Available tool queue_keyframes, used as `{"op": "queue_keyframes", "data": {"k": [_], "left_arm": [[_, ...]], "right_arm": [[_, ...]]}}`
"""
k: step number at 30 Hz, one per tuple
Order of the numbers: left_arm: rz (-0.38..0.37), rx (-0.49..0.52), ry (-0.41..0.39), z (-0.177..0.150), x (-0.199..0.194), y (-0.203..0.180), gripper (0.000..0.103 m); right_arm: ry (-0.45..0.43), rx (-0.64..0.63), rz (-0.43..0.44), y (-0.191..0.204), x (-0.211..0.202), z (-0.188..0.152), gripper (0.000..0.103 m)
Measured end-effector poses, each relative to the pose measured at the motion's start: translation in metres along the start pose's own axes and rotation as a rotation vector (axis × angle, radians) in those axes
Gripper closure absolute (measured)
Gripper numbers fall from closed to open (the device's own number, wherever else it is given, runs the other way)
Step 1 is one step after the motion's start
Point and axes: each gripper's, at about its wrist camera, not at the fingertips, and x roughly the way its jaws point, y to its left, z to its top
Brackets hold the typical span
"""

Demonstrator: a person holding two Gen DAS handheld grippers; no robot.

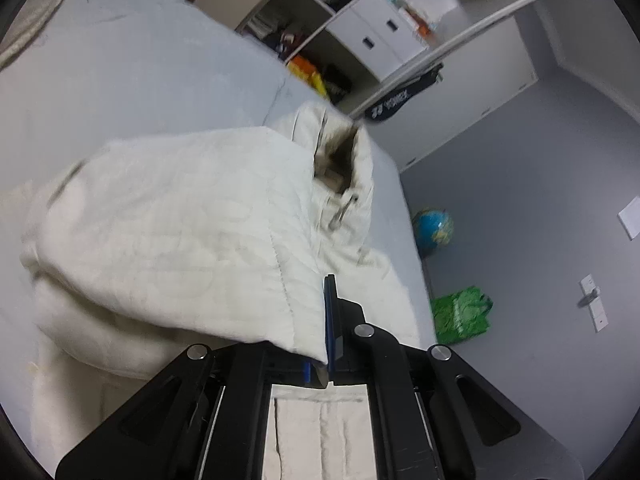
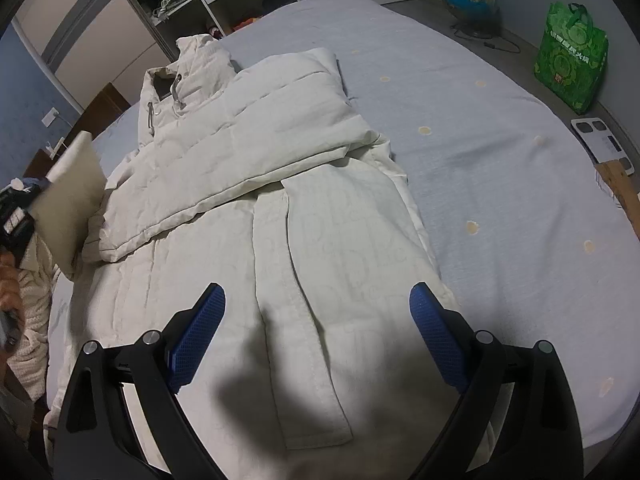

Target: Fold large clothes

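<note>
The left hand-held gripper is pinching a sleeve of the white coat; the right hand-held gripper is hovering released above the coat's front on the bed.

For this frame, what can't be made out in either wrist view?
- Left wrist: the left gripper pinches the white jacket's sleeve; the lifted fabric hides the bed beneath and is motion-blurred.
- Right wrist: the jacket's hem is cut off between the open right gripper's fingers, in shadow.
- Green bag print: too small.
</note>
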Motion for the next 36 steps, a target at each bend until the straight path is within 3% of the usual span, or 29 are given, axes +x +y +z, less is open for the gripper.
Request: {"op": "queue_keyframes", "data": {"k": [9, 14, 17, 19, 21, 25, 32, 36], "left_arm": [[0.065, -0.028, 0.105, -0.029, 0.049, 0.011, 0.096], [0.120, -0.043, 0.196, -0.050, 0.070, 0.029, 0.078], [0.091, -0.060, 0.214, -0.056, 0.071, 0.037, 0.058], [0.054, -0.065, 0.220, -0.058, 0.067, 0.038, 0.041], [0.025, -0.057, 0.219, -0.061, 0.059, 0.036, 0.032], [0.016, 0.016, 0.216, -0.069, 0.035, 0.032, 0.028], [0.113, 0.129, 0.161, -0.075, -0.018, 0.040, 0.027], [0.185, 0.168, 0.116, -0.081, -0.050, 0.046, 0.017]], "right_arm": [[0.000, 0.005, 0.008, -0.001, 0.000, 0.000, 0.014], [0.004, 0.000, 0.003, 0.000, 0.001, 0.000, 0.014], [0.006, -0.003, -0.001, 0.001, 0.001, 0.000, 0.014], [0.009, -0.005, -0.004, 0.001, 0.002, 0.001, 0.014], [0.012, -0.010, -0.009, 0.003, 0.003, 0.001, 0.014], [0.015, -0.012, -0.013, 0.003, 0.004, 0.001, 0.014], [0.021, -0.021, -0.027, 0.005, 0.006, 0.001, 0.014], [0.025, -0.023, -0.037, 0.006, 0.006, 0.001, 0.014]]}}
